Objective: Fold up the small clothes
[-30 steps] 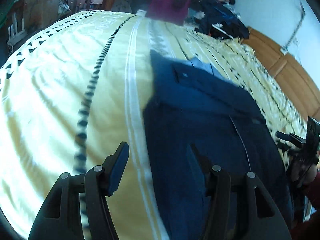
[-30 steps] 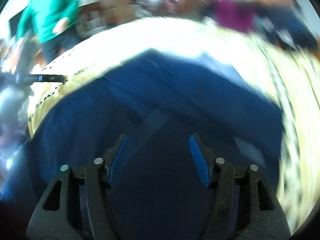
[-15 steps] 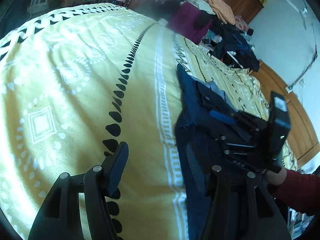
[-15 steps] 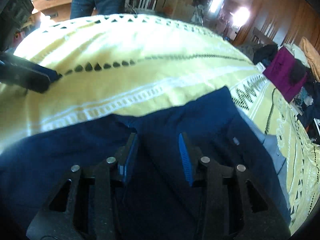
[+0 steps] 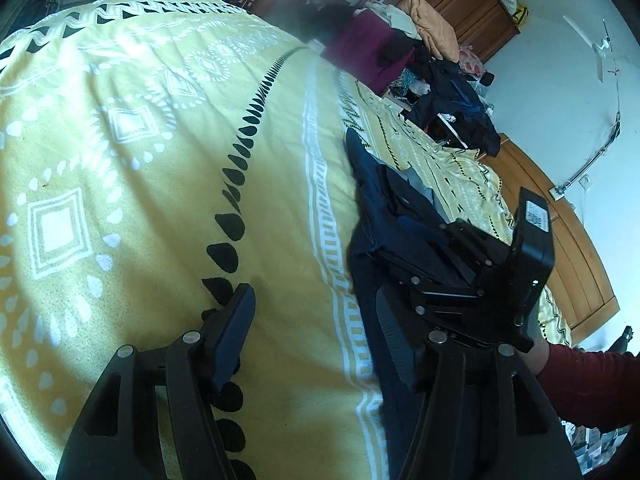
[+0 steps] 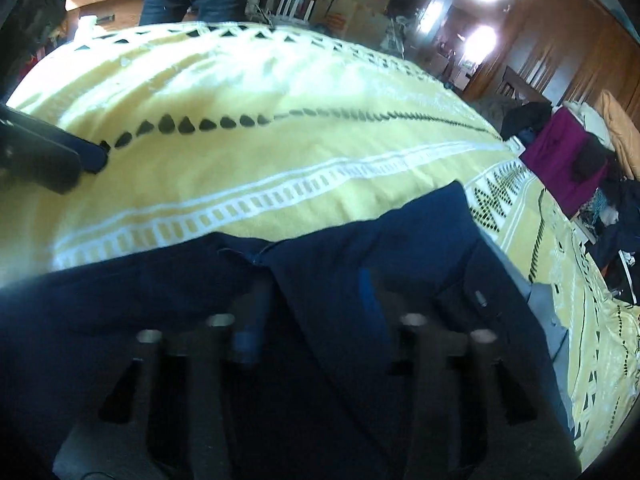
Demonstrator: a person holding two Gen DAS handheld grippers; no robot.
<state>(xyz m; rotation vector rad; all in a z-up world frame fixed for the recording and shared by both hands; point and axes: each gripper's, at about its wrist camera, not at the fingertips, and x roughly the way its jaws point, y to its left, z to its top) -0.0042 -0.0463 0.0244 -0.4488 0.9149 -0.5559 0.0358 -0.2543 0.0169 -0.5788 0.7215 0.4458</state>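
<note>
Yellow bedspread [image 5: 152, 168] carries navy shorts [image 6: 360, 264]; left gripper [image 5: 316, 332] spread at their left edge, right gripper [image 6: 316, 304] spread over them.

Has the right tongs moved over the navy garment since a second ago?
Yes. In the left wrist view the right tongs now sit over the navy garment, inward from the bed's right edge where they were.
</note>
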